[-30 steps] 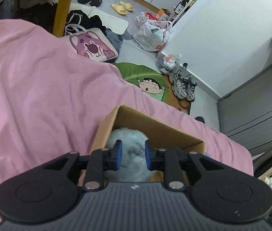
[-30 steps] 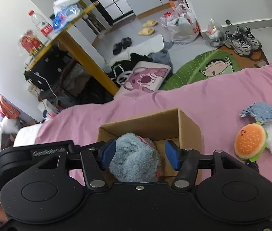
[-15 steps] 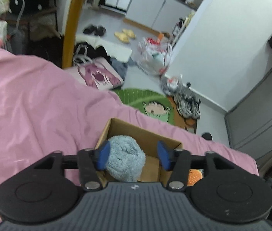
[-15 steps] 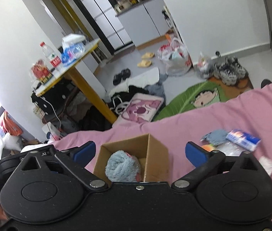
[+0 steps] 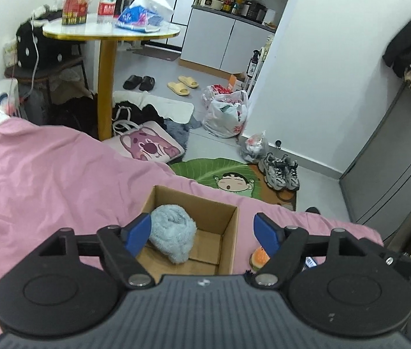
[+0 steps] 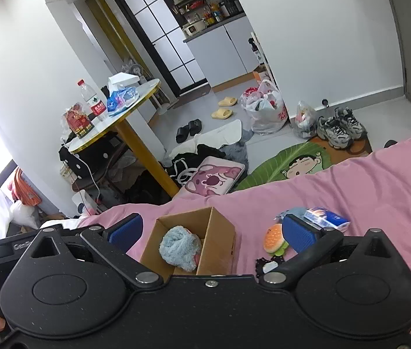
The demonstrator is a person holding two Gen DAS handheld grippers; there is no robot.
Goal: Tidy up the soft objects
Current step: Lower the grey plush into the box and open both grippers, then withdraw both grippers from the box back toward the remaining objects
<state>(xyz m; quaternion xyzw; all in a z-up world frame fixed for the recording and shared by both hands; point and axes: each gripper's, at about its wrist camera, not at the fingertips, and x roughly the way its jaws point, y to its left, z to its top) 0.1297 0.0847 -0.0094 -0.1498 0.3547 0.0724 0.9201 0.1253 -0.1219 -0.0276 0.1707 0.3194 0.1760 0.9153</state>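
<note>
Left gripper (image 5: 202, 234) opening, empty, right gripper (image 6: 209, 232) wide apart, blue towel (image 6: 179, 247) in unlabelled box (image 6: 220, 241)

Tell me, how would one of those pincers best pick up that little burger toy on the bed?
Probably from above, pads closing across the bun's rounded sides. The hamburger plush lies on the pink bedsheet, open overhead, though a tissue packet crowds its far side.

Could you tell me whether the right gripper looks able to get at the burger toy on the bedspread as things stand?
Probably yes. The burger toy lies uncovered on the pink bedspread, beside the cardboard box, not in it. The right gripper has wide, empty jaws; only small clutter sits close around the toy.
</note>
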